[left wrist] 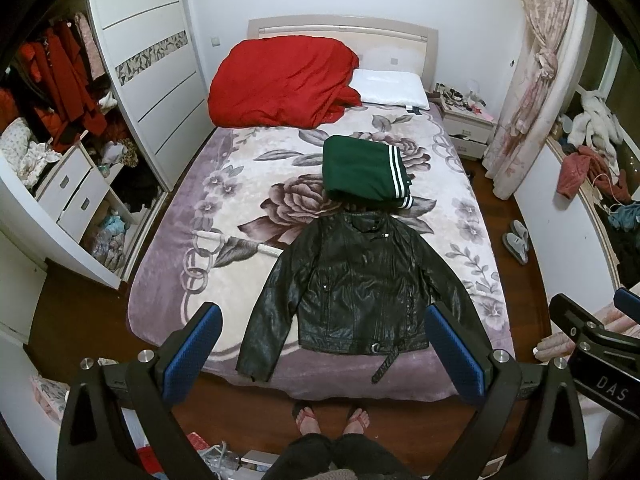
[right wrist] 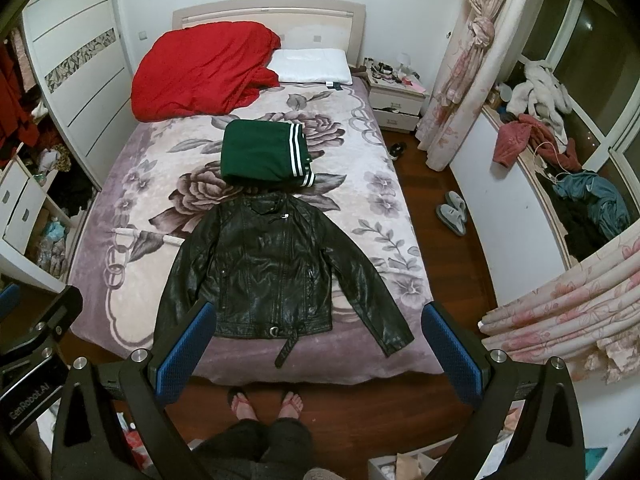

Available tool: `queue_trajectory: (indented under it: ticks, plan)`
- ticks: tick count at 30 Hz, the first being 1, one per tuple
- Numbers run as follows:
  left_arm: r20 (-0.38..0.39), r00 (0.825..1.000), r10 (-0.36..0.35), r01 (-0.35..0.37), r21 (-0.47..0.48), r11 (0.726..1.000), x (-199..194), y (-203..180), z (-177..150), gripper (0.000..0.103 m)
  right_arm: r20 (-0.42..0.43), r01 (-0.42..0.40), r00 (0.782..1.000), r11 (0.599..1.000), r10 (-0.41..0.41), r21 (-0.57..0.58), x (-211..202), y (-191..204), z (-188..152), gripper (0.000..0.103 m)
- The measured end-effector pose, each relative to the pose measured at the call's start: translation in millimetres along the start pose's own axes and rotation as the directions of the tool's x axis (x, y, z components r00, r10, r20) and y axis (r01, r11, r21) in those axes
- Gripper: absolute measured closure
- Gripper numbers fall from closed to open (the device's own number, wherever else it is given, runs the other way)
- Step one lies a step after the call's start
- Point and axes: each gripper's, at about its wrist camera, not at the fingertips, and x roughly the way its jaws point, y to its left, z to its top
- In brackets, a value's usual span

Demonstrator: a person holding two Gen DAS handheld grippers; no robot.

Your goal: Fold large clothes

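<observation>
At far left stands one wardrobe [left wrist: 148, 80], its open side packed with hanging red clothes. One bed [left wrist: 168, 264] carries four things: one red quilt [left wrist: 280, 84], one white pillow [left wrist: 390, 86], one folded green garment [left wrist: 362, 168] with white stripes, and one black jacket [left wrist: 356, 284] spread flat near the foot edge, both sleeves out. The left gripper [left wrist: 322, 344] and right gripper [right wrist: 318, 340] hover wide apart, holding nothing. Two slippers [right wrist: 452, 212] lie on the floor at right.
</observation>
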Motion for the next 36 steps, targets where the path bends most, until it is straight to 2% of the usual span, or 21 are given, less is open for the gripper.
queue_trajectory:
  ticks: [9, 14, 17, 36]
  plan:
    - [0.015, 1.0, -0.001, 0.001, 0.002, 1.0, -12, 3, 1, 0.0, 0.005, -0.005, 1.0, 1.0, 0.005, 0.0, -5, 0, 6, 0.0]
    - [0.022, 1.0, -0.004, 0.004, 0.001, 1.0, -15, 5, 2, 0.0, 0.008, -0.004, 1.0, 1.0, 0.004, 0.002, -4, -3, -1, 0.0]
    - [0.023, 1.0, -0.004, 0.004, 0.002, 1.0, -16, 5, 2, 0.0, 0.011, -0.005, 1.0, 1.0, 0.005, 0.006, -18, 6, 12, 0.0]
    - [0.036, 0.999, -0.002, 0.001, 0.009, 1.0, -20, 2, 12, 0.0, 0.018, -0.009, 1.0, 1.0, 0.009, 0.008, -22, 0, 4, 0.0]
